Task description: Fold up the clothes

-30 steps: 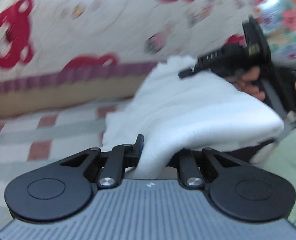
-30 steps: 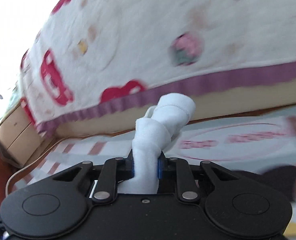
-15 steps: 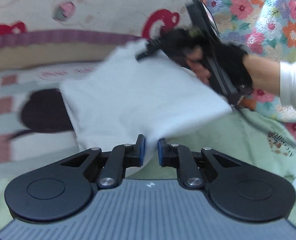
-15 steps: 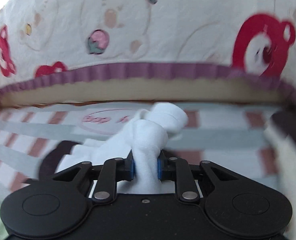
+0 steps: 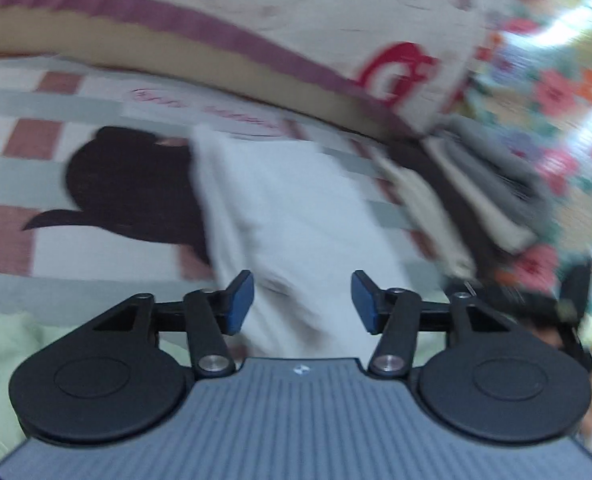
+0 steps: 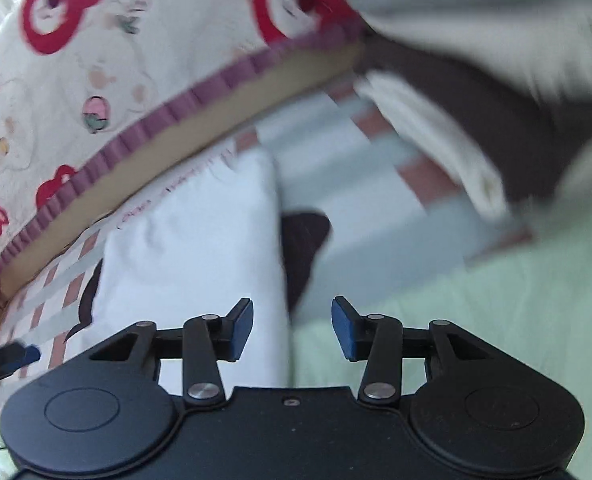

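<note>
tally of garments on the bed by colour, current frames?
White: 1, the folded white garment lying flat
Dark: 1, the dark garment under and beside it
Pile at the right: grey, dark and cream layers, too blurred to count singly

Total: 2 separate pieces plus 1 pile

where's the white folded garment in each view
Left wrist: the white folded garment lies at centre, running down between the open gripper fingers.
Right wrist: it lies left of centre, above the left finger.
Shared landmark: the dark garment lying under it on the striped sheet.
</note>
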{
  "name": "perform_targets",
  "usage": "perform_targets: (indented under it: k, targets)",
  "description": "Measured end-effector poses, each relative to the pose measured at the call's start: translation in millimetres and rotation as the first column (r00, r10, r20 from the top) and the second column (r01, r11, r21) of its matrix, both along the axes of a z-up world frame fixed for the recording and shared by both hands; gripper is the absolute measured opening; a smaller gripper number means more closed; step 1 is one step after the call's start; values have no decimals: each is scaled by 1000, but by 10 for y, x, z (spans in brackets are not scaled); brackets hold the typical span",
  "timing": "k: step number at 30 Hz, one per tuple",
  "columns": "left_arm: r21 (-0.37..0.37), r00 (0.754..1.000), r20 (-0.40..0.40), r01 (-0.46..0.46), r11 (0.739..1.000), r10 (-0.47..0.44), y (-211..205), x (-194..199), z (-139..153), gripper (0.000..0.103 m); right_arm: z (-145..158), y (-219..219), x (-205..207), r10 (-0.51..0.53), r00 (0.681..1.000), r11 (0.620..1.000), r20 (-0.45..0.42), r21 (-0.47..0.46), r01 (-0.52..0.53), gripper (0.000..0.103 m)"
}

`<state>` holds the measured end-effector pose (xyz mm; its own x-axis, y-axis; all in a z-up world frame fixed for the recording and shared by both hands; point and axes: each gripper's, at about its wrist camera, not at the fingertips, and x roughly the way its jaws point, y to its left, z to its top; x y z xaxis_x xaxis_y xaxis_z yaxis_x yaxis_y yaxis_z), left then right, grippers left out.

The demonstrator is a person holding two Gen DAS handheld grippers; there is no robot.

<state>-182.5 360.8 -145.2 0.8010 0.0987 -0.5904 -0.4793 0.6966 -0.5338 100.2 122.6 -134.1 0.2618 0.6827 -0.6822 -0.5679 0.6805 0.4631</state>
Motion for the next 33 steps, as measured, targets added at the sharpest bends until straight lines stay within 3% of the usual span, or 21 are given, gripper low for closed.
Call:
perform_targets:
  k: [3,5,7,12,15,16,20,24,26,28,33]
  targets:
    - [-49,998,-60,-17,999,14,265,319,-154,57,-160,194,94,12,999,1000,-39,22,-11,49]
    - [6,993,-110,-53,999,53,365,491,-192,57,-191,332,189,37,997,998,-63,60,-33,51]
    - [15,986,-142,-84,996,86,484,604,-277,57,-218,458,277,65,994,994,-84,93,-57,54]
    - [7,971,-191,-142,990,141,706,676,-527,53,-268,795,362,138,988,990,-65,34,-136,55]
    - [-46,972,-216,-105,993,92,763,652,-631,48,-295,857,405,161,985,987,-64,13,-161,56]
    - [-86,977,-200,-95,992,76,784,627,-659,48,-312,861,432,161,984,987,-72,14,-160,56]
    - [-304,998,-6,-69,950,70,856,441,-684,52,-366,836,513,147,982,989,-121,32,-144,57]
    - [-395,984,142,-40,918,104,907,333,-678,57,-409,817,561,152,973,988,-172,48,-146,57]
    - [-431,974,177,-49,901,138,916,332,-673,61,-435,844,593,161,967,987,-197,48,-155,57]
    - [-403,981,141,-65,913,132,887,430,-650,65,-461,870,626,171,960,985,-221,48,-164,58]
    - [-288,994,-44,-105,952,96,795,640,-740,63,-492,1005,703,178,953,984,-246,66,-167,62]
